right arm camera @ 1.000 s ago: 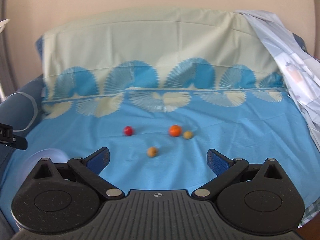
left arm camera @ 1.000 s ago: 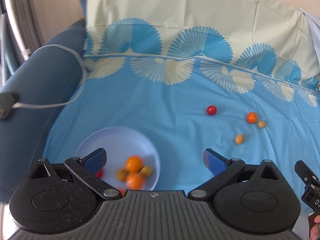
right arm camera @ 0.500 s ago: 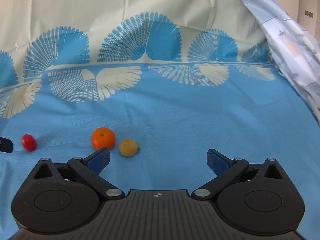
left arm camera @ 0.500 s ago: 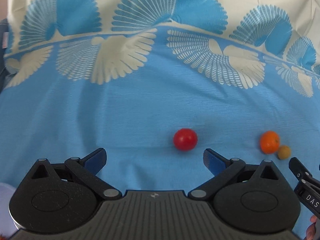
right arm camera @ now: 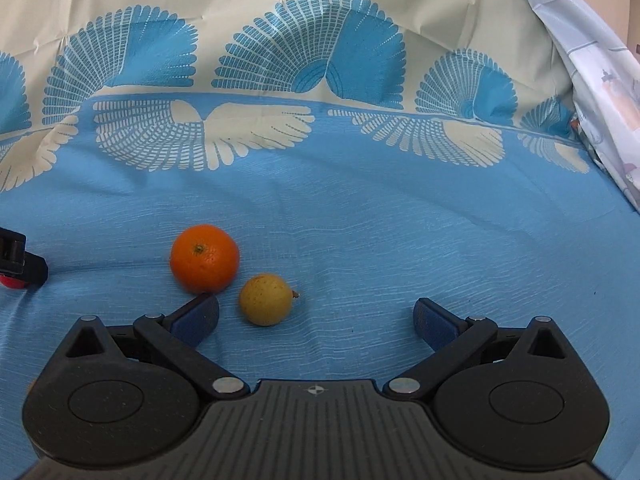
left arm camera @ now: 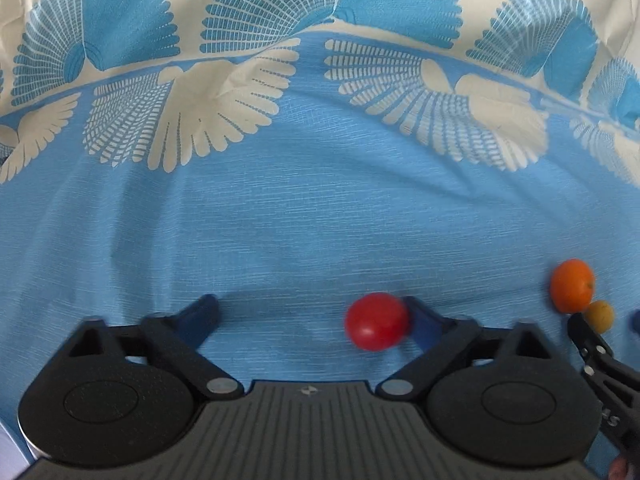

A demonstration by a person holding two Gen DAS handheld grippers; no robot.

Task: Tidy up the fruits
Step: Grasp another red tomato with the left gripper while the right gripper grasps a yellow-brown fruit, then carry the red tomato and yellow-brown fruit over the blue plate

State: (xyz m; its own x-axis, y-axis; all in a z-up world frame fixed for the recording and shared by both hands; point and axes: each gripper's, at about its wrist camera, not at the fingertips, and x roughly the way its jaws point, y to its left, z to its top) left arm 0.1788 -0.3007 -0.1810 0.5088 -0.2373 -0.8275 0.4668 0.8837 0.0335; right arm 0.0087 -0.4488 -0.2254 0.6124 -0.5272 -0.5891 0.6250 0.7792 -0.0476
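Observation:
In the left wrist view a red tomato (left arm camera: 376, 321) lies on the blue cloth between the open fingers of my left gripper (left arm camera: 316, 316), right against the right finger. An orange (left arm camera: 571, 285) and a small yellow fruit (left arm camera: 599, 315) lie at the far right, beside the tip of the right gripper. In the right wrist view my right gripper (right arm camera: 316, 314) is open; the small yellow fruit (right arm camera: 266, 299) lies between its fingers, near the left one. The orange (right arm camera: 205, 258) lies just beyond the left fingertip. The tomato (right arm camera: 11, 281) peeks out at the left edge behind the left gripper's finger.
A blue cloth with a cream fan pattern (left arm camera: 320, 208) covers the surface and rises at the back. A pale printed fabric (right arm camera: 592, 60) hangs at the right. A sliver of the pale plate (left arm camera: 10, 456) shows at the bottom left of the left wrist view.
Both grippers have moved forward and down toward the fruit. The tomato now lies between the left fingers, the small yellow fruit between the right fingers. The plate has dropped almost out of view.

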